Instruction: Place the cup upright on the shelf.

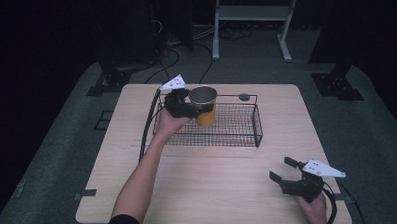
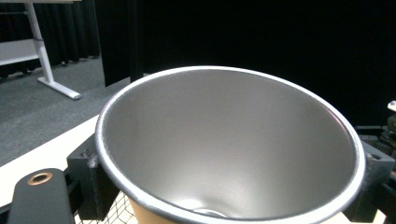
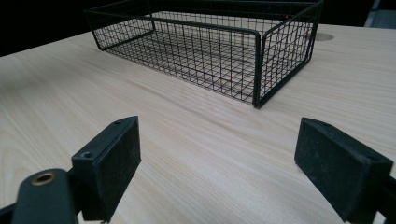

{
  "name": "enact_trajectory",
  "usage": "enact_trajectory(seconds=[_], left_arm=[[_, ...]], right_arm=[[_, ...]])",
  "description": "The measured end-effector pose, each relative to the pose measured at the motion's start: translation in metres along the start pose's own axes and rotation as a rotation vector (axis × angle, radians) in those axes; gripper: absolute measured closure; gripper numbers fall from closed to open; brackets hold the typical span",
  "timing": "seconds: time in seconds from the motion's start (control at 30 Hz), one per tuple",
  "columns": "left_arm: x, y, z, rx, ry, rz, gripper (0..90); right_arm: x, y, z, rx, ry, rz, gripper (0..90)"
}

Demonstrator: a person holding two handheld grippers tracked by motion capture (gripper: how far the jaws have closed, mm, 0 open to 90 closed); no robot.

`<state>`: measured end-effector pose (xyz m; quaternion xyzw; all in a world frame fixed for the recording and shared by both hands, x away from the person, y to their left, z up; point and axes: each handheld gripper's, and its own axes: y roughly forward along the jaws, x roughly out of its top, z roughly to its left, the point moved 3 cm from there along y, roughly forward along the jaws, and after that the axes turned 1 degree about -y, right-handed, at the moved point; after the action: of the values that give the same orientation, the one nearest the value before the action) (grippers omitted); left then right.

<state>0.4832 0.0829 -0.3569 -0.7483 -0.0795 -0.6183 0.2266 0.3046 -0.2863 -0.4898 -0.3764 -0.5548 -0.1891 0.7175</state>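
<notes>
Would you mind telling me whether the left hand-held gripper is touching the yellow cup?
Touching. In the left gripper view, the black jaws press against both sides of the cup just under its rim; the high view shows the left hand-held gripper clamped on it above the wire basket.

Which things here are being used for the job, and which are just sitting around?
In use:
left hand-held gripper, shut on the cup
yellow cup, silvery inside
black wire basket, under the cup

Just there:
right hand-held gripper, open and holding nothing
white stand behind the table
cables on the floor

A lab: black curtains (image 1: 64, 17), floor cables (image 1: 174, 46), lone wooden table (image 1: 223, 193).
</notes>
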Motion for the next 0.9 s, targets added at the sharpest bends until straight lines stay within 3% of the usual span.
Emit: enact_trajectory(seconds=[0.23, 0.67, 0.9], left_arm=[[0.002, 0.008, 0.009, 0.007, 0.015, 0.003, 12.2], [-0.002, 0.019, 0.025, -0.017, -0.016, 0.007, 12.3], [-0.006, 0.024, 0.030, 0.002, 0.016, 0.004, 12.3]], right_arm=[[0.000, 0.000, 0.000, 0.001, 0.001, -0.002, 13.4], [0.000, 0.000, 0.000, 0.005, 0.003, -0.005, 13.4], [0.000, -0.001, -0.001, 0.006, 0.005, -0.007, 13.5]])
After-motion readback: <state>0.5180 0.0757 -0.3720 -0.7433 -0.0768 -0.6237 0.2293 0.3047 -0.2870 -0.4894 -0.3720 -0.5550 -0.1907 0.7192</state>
